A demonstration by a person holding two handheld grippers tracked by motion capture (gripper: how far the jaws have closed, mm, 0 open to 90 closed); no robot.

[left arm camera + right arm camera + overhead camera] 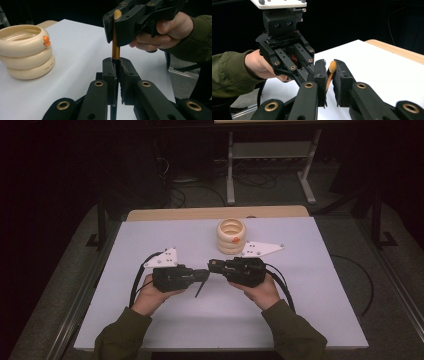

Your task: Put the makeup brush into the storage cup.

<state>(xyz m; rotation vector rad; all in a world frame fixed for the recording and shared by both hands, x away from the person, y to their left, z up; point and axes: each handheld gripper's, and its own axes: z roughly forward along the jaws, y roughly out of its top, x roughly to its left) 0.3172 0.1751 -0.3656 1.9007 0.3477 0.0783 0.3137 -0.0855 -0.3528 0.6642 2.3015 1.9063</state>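
Over the middle of the white table (pixel 310 295) my two grippers meet tip to tip. The left gripper (pixel 206 274) (pixel 117 67) is shut on a thin orange stick (pixel 115 51), which stands upright out of its jaws. A dark lower part of the stick (pixel 200 290) hangs slanting below the jaws. The stick's rounded tan top (pixel 332 67) sits between the pads of the right gripper (pixel 211 266) (pixel 329 75), which is shut on it from the opposite side. A hand in an olive sleeve holds each gripper.
A cream holder shaped like three stacked rings (pixel 231 236) (pixel 25 50), with a small orange beak, stands behind the grippers toward the table's far edge. Cables (pixel 280 280) trail from both grippers. A metal frame (pixel 270 150) stands on the floor beyond the table.
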